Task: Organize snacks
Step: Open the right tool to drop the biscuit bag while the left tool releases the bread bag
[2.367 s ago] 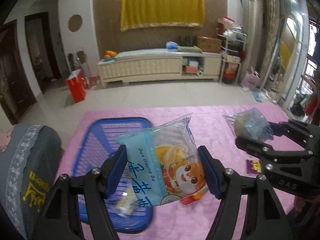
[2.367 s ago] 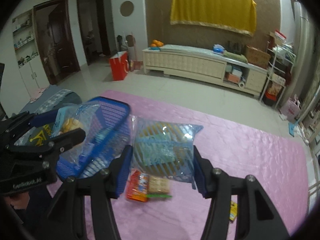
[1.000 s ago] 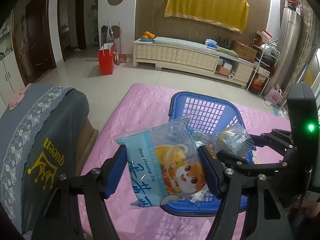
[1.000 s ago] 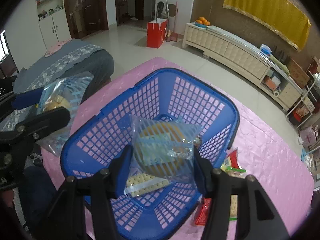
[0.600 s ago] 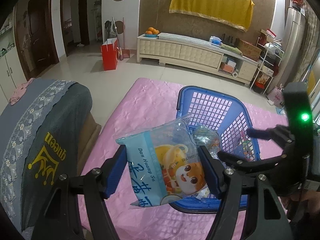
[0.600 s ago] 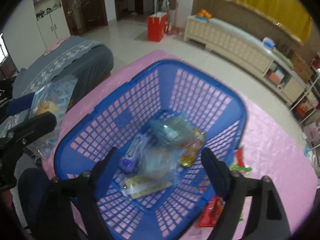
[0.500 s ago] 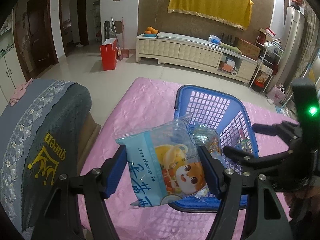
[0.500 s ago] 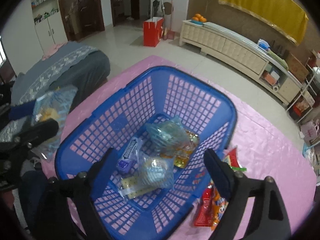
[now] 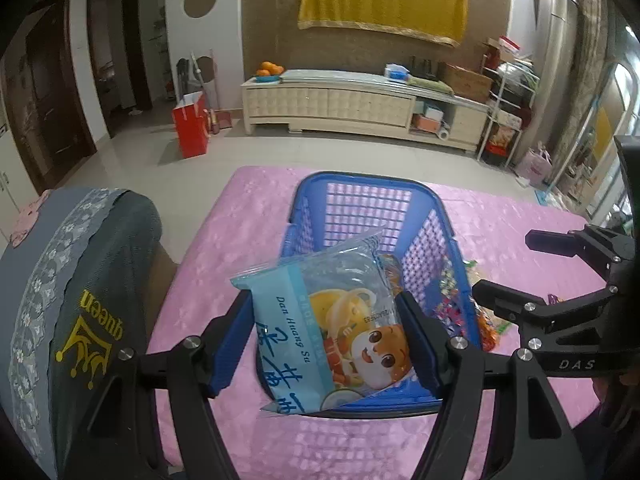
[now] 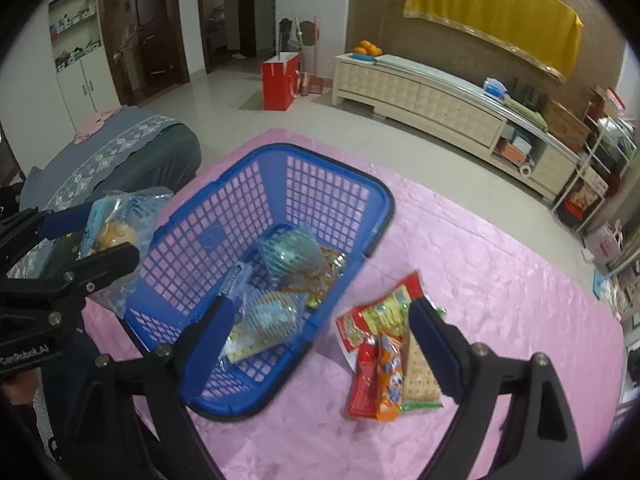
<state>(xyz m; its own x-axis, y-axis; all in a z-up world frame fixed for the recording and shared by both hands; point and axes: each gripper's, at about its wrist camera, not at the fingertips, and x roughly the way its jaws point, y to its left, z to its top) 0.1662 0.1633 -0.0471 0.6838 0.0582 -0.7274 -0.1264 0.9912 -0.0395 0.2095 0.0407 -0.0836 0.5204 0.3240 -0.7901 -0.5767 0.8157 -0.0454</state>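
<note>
My left gripper [image 9: 326, 336] is shut on a light blue snack bag with a cartoon face [image 9: 332, 320] and holds it over the near edge of the blue plastic basket [image 9: 366, 186]. The same gripper and bag show at the left of the right wrist view [image 10: 116, 228]. My right gripper [image 10: 316, 336] is open and empty, above the basket's right rim [image 10: 382, 216]. In the basket lie a clear bag of blue-wrapped snacks [image 10: 290, 254], a second clear bag [image 10: 266, 316] and a cracker pack. Red and orange snack packets [image 10: 384, 344] lie on the pink cloth right of the basket.
The table has a pink cloth [image 10: 500, 280]. A chair with a grey cover printed "queen" [image 9: 80, 300] stands at the table's left side. A small packet [image 9: 554, 299] lies on the cloth behind the right gripper [image 9: 560, 276]. Tiled floor and a cream sideboard lie beyond.
My right gripper opened and dropped its clear snack bag into the basket, then drew back to the right. My left gripper, still holding its bag, moved over the basket's near edge.
</note>
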